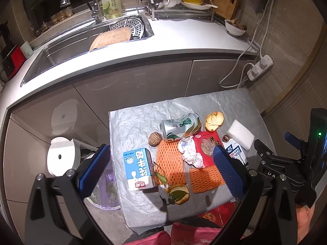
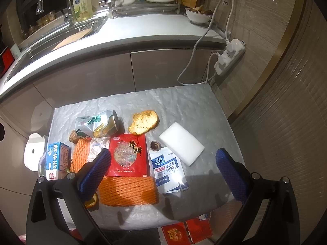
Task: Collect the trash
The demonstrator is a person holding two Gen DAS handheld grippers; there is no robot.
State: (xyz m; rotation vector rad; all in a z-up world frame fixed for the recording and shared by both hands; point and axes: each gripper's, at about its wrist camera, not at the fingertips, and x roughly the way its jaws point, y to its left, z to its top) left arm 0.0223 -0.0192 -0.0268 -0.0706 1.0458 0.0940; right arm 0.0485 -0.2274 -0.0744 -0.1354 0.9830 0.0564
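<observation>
Trash lies on a small table covered with a grey sheet (image 1: 132,126): a blue milk carton (image 1: 139,168), a crushed can (image 1: 180,128), orange foam netting (image 1: 170,161), crumpled foil (image 1: 191,153), a red snack packet (image 2: 127,156), fruit peel (image 2: 144,122), an alcohol wipe sachet (image 2: 168,170) and a white foam block (image 2: 181,146). My left gripper (image 1: 161,173) is open above the carton and netting. My right gripper (image 2: 163,173) is open above the red packet and sachet. Both are empty.
A bin with a purple liner (image 1: 106,185) stands on the floor left of the table, by a white round appliance (image 1: 61,156). A kitchen counter with a sink (image 1: 81,47) runs behind. A power strip (image 2: 229,56) hangs on the wall. Red boxes (image 2: 187,232) lie under the table.
</observation>
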